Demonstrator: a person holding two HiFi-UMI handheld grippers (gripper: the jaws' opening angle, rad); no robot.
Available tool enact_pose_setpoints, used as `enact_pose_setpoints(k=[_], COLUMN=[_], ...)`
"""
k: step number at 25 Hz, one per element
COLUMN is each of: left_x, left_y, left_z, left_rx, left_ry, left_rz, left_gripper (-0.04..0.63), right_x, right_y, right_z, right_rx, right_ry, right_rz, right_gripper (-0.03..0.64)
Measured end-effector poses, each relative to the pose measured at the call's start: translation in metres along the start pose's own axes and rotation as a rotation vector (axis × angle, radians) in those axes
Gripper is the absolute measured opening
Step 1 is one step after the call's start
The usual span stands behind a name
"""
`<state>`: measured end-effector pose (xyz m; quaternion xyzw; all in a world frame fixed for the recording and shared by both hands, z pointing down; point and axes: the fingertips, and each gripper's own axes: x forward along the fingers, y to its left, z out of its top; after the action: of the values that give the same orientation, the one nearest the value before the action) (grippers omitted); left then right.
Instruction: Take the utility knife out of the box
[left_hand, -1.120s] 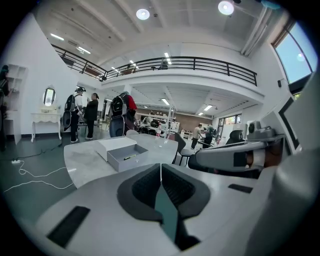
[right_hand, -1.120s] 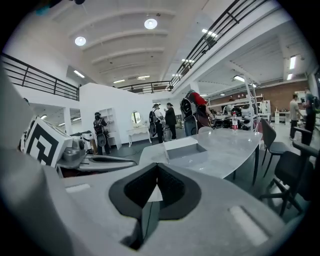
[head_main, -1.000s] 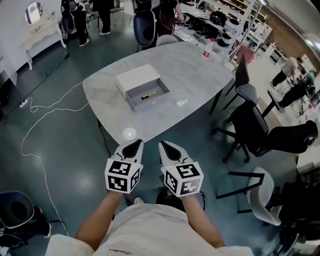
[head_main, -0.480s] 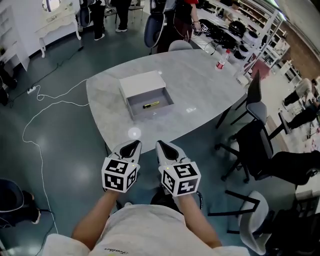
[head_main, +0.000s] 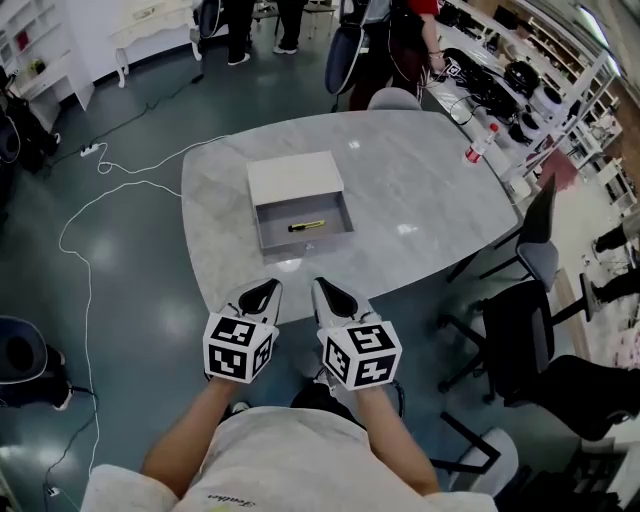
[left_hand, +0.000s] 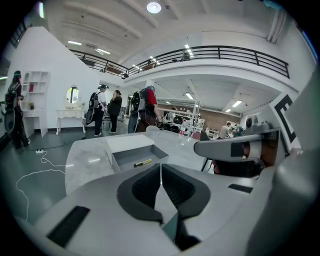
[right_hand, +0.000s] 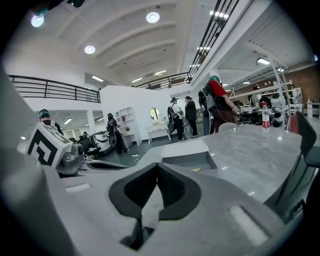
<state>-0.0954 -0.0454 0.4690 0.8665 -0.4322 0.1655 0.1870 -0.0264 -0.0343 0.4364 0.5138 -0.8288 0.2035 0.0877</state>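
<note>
left gripper (head_main: 261, 294) and right gripper (head_main: 333, 294) hang clenched and empty, short of the table (head_main: 420, 190); the utility knife (head_main: 306, 226) lies unreached in the open box (head_main: 296, 180).

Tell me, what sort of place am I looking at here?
Probably a big open workshop or lab hall, not a home: a railed upper gallery runs overhead, office chairs stand by a grey table, and a long workbench cluttered with gear lines the side.
</note>
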Motion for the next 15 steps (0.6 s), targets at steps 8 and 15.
enact_pose_setpoints(k=[8,15], left_x=[0.038,0.057], left_y=[-0.013,-0.020], left_z=[0.015,0.020], left_rx=[-0.035,-0.054], left_ry=[-0.006,-0.019], left_rz=[0.092,0.169], left_gripper=[0.017,0.017], right_x=[0.007,0.012], right_y=[-0.039,-0.061], right_z=[0.010,0.011], right_rx=[-0.035,-0.065], right_ry=[0.036,0.064], right_rz=[0.114,0.194], right_gripper=[0.005,0.005])
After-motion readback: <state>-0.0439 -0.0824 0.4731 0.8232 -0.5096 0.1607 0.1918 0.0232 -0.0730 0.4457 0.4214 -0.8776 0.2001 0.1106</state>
